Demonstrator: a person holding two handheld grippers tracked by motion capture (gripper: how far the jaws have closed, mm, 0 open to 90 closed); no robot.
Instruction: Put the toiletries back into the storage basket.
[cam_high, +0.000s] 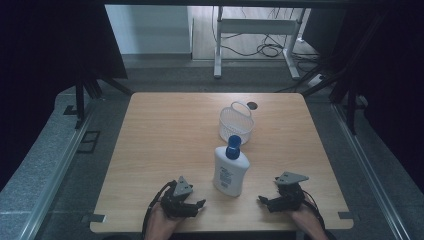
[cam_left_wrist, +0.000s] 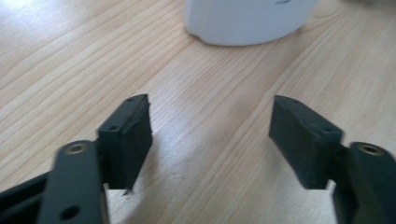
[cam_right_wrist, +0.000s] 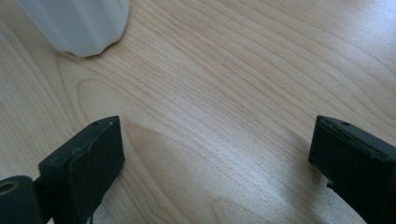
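The wooden table (cam_high: 165, 150) is carrying everything. The white bottle (cam_high: 231, 170) with its blue cap is lying flat near the front edge, between the two grippers and just in front of the small white basket (cam_high: 236, 122) — probably where it is headed. The left gripper (cam_high: 197, 206) and right gripper (cam_high: 263, 201) are resting low on either side, jaws spread wide and holding nothing — ready to close in.

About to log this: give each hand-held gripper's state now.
Left hand-held gripper: open, holding nothing.
Right hand-held gripper: open, holding nothing.
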